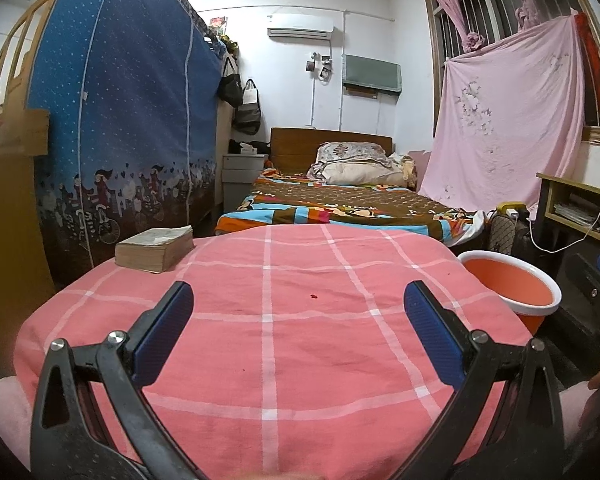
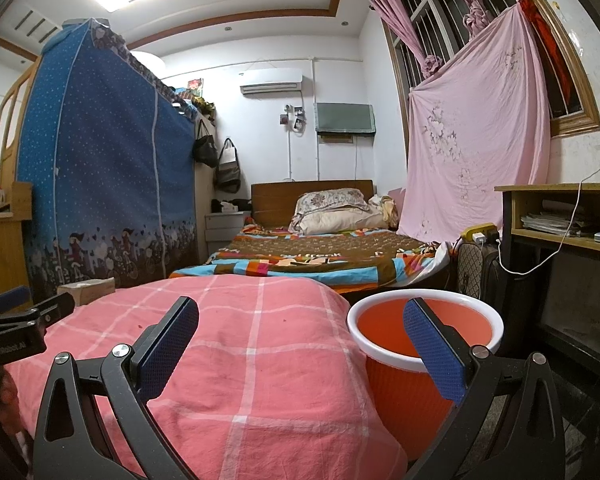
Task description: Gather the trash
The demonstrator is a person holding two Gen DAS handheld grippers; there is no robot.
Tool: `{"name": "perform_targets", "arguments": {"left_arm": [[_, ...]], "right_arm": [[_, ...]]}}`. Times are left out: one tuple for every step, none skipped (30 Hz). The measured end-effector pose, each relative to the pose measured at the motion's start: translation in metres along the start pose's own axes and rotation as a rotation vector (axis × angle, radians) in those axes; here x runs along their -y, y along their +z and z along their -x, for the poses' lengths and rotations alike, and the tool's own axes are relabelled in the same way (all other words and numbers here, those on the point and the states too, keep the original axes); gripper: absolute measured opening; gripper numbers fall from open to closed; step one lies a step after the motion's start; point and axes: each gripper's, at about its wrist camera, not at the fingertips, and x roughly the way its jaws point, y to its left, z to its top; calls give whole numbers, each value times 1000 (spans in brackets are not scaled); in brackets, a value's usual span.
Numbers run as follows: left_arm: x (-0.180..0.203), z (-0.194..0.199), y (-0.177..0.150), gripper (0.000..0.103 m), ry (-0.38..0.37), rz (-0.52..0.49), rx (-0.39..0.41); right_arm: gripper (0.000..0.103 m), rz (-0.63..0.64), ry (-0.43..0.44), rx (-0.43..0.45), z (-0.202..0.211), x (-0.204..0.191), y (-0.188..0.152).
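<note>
An orange bin with a white rim (image 2: 424, 332) stands on the floor right of a surface under a pink checked cloth (image 1: 284, 340); it also shows in the left wrist view (image 1: 512, 288). A tiny red scrap (image 1: 313, 297) lies on the cloth ahead of my left gripper (image 1: 298, 312), which is open and empty above the cloth. My right gripper (image 2: 300, 328) is open and empty, with its right finger in front of the bin. The left gripper shows at the left edge of the right wrist view (image 2: 16, 320). The bin's inside looks bare.
A thick old book (image 1: 156, 248) lies on the cloth's far left corner. Beyond are a bed (image 1: 340, 204), a blue fabric wardrobe (image 1: 120, 120), a pink sheet on the window (image 1: 508, 120) and a wooden desk (image 2: 568, 220) with a white cable at right.
</note>
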Motion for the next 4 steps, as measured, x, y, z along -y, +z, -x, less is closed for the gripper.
{"name": "perform_targets", "arguments": {"left_arm": [[0,0,0,88,2,-3,0],[0,0,0,89,2,-5,0],[0,0,0,89,1,-5,-1],[0,0,0,89,-1,-4,-2]], "right_arm": [[103,0,1,0,0,0,0],[103,0,1,-2,0,-1,0],[103,0,1,-3,-1,-1,0],[103,1,1,-4,-1,-1,0]]}}
